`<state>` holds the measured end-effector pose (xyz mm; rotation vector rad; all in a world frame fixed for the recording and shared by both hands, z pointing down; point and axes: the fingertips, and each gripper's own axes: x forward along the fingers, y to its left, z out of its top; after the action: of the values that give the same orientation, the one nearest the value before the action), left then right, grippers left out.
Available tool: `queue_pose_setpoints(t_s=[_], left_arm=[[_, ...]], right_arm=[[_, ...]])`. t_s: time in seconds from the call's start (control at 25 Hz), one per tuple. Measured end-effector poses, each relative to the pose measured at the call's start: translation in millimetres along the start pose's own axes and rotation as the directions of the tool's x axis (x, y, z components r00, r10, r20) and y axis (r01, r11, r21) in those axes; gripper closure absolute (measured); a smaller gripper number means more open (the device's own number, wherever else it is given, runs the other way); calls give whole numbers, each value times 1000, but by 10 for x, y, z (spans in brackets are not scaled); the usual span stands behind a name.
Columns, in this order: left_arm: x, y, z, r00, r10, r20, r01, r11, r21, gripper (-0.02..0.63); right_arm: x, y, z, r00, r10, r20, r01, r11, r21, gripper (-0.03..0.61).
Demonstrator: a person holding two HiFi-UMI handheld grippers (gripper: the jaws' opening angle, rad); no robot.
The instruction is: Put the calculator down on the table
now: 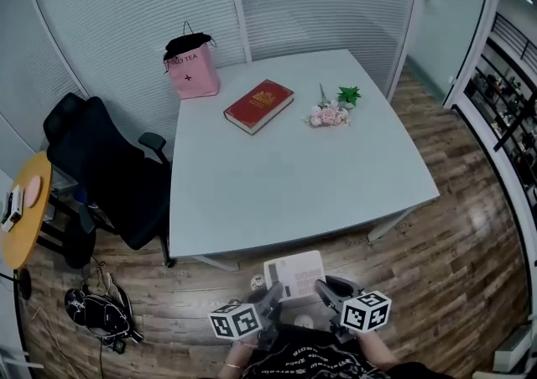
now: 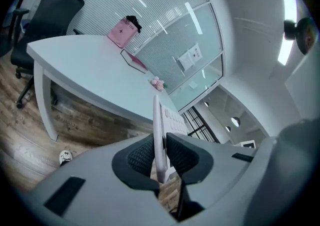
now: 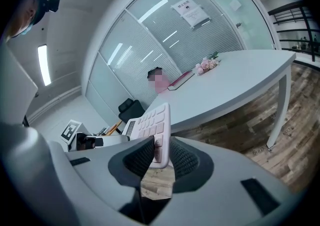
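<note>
Far left: round orange side table (image 1: 23,216), with small items on it too small to tell. Beside it stands a black office chair (image 1: 101,163), close to the bench's left edge. On the wooden floor (image 1: 470,260) below the chair lies a dark tangled bundle (image 1: 101,314); what it is cannot be told.

Bench (image 1: 294,189): pale, square-topped, carrying four things along its far side.
1. Pink gift bag (image 1: 193,69), upright at the far left corner, dark handles on top.
2. Red book (image 1: 258,106), lying flat, cover up, to the right of the bag.
3. Small bunch of pink flowers (image 1: 327,116), further right.
4. Little green plant (image 1: 349,96), just behind the flowers.

Left hand-held gripper (image 1: 274,293): low in the head view, marker cube on top. Its own view shows the ribbed dark pads closed on the left edge of the calculator (image 1: 295,275), seen edge-on between them.

Calculator: white, keys facing up. It is held in the air between both hand-held grippers, in front of the bench's near edge and above the floor — not on the bench and not touching it.

Right hand-held gripper (image 1: 324,288): marker cube on top. Its own view shows the pads clamped on the calculator's right edge, over the end of the key rows.
</note>
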<state>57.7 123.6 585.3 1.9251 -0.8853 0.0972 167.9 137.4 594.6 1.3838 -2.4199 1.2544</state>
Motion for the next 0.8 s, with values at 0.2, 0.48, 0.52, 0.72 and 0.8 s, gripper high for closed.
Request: queue_pose_setpoints(t_s=[0.2,0.48,0.52,0.72,0.8], left_arm=[[196,225,494,1000,-17,-16,17,1000,9,534],[427,596,1329,999,-33,-43,34,999,36,534],[442,654,1427,998,-34,-49,35,999,38,534],[526,953,1899,996,-45,-73,49,997,52,531],[563,1051,2027,996,-49,-80,54,997,57,529]], right_arm=[[445,-19,332,1000,-25,-5,25,1000,0,474],[1180,34,860,998,-56,8,56,998,2,474],[1278,52,914,998,-60,9,60,998,4,474],[1741,140,1137,996,-85,24,84,996,13,474],[1886,150,1181,995,-92,23,92,996,21,474]])
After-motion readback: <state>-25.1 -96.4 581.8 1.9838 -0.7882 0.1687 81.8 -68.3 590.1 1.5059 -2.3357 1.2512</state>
